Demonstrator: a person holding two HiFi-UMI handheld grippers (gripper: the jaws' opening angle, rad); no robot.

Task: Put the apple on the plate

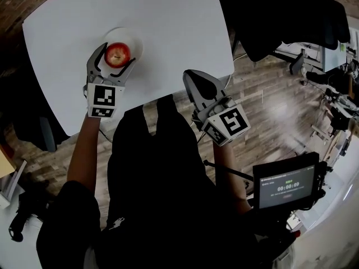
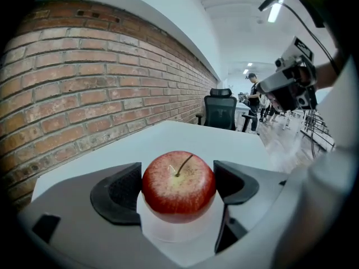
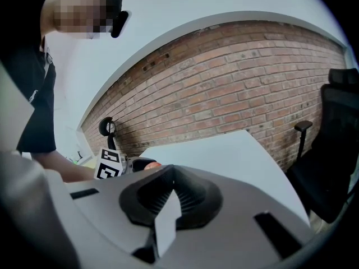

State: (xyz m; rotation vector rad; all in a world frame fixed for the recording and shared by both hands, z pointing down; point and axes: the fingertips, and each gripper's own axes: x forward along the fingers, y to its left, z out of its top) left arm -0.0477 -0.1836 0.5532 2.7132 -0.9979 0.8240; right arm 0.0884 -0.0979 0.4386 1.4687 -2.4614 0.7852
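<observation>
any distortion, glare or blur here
Head view: fisheye bends the table edges, corners dark, white plate barely stands out. Left gripper view: apple sharp, ceiling light blown out. Right gripper view: brick wall bows into an arc, edges vignetted.

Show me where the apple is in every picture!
Head view: apple upper left, between the left gripper's jaws.
Left gripper view: low centre, on the plate.
Right gripper view: only a red sliver, left of centre.
Shared landmark: the white table.
</observation>
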